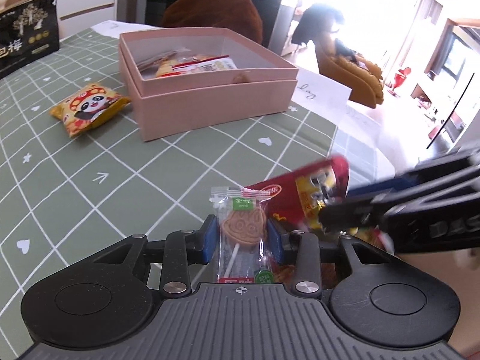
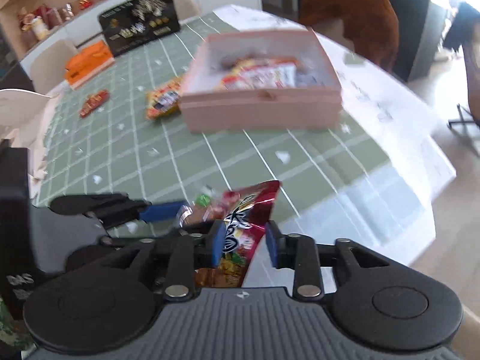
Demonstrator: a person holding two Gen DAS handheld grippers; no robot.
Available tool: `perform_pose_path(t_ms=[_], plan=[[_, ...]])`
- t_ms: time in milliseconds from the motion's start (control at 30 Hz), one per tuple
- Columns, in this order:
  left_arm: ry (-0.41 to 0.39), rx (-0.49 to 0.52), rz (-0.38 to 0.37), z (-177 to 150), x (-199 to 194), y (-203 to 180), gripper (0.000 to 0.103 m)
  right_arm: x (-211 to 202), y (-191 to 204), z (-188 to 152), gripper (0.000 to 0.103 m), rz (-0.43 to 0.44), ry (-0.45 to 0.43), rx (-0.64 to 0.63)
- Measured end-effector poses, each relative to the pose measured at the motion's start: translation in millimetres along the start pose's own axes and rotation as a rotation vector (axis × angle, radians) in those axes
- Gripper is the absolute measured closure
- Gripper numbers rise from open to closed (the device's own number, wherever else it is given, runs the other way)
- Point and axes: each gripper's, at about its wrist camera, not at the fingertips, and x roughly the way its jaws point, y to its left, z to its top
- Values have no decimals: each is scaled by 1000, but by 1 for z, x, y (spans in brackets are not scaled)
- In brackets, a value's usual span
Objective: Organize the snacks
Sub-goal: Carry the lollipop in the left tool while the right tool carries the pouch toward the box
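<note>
we see several snacks already in the pink box (image 1: pixel 210 102); our left gripper (image 1: pixel 242 237) grasps a lollipop (image 1: pixel 243 225), our right gripper (image 2: pixel 245 241) grasps a red packet (image 2: pixel 240 234), and a panda packet (image 1: pixel 87 108) waits outside.

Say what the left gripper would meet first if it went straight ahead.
Probably the pink box: beyond the left gripper and the lollipop it holds lies bare tablecloth, then the box's near wall. Depth is uncertain.

Black bag (image 1: pixel 25 33), far left on your surface: large white characters, "梅" readable.
Lollipop wrapper (image 1: pixel 240 228), near centre: green label with "金" and one more character you can't make out; the red strip at its bottom is cut off.
White paper (image 1: pixel 321 91), right of the pink box (image 1: pixel 210 102): handwriting ending in "ay".
Other gripper's black body (image 1: pixel 444 228), near right: raised letters "DAS".
</note>
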Motion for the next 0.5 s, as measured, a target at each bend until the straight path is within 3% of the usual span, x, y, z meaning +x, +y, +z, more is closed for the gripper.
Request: perform_pose_path(t_ms=[67,167,233,500], plan=[[-2,0,-9,-1,0,1,62,11,-12,-7,66,5,45,51],[-2,-11,-27,-3,-3,4,62,29,-35,-13,62,89,103,207],[2,-7,-33,-3,-5,5,62,32,-43,-15,62,119,89,262],[57,4,8,-17,-28,17,62,11,-27,0,75,58,22,180]])
